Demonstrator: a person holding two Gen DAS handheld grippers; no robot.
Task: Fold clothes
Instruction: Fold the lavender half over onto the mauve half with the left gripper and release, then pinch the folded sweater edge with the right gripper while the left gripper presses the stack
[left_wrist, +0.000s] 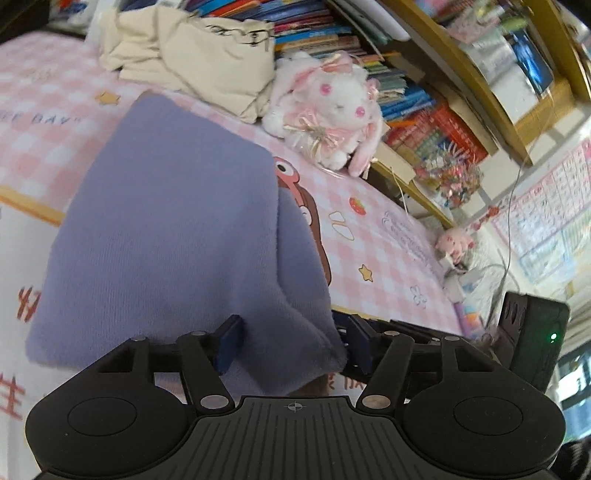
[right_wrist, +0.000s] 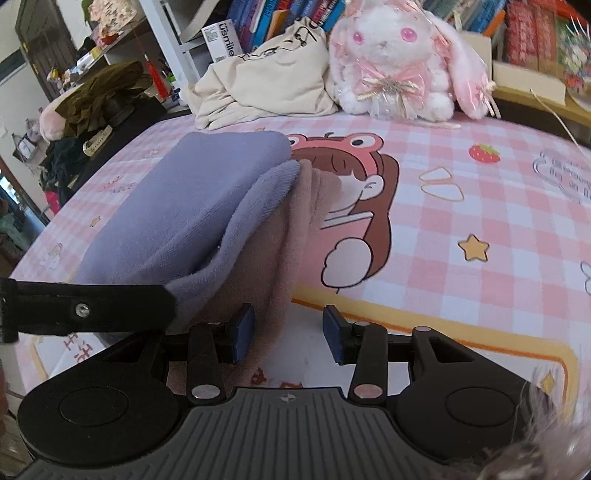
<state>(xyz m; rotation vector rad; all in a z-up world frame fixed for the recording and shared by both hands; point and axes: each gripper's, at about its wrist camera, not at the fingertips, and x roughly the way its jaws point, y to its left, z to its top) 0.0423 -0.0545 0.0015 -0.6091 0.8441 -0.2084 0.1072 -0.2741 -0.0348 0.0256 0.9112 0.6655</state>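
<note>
A: Starting at the left: what is the left gripper (left_wrist: 291, 345) doing?

B: Its jaws are standing apart, with the near corner of the soft lavender fleece garment (left_wrist: 166, 229) draped between them; the pads are not pinching it, as far as I can tell.

A: And the garment itself?

B: It is lying folded on the pink checked cartoon-print bedsheet (right_wrist: 461, 206), left of centre, with a brownish-pink plush layer (right_wrist: 258, 266) peeking out along its right edge. I am judging it light, limp and thick, so it will be sagging rather than holding a crease. A doubled near corner looks like the best place to grip.

A: The right gripper (right_wrist: 288, 338)?

B: Its jaws are wide apart, and the left pad is touching the brownish layer's near hem.

A: Room to move?

B: The sheet to the right is lying bare. At the far edge, a crumpled cream cloth bag (right_wrist: 266, 81) and a white-and-pink plush rabbit (right_wrist: 399, 62) are crowding things.
</note>
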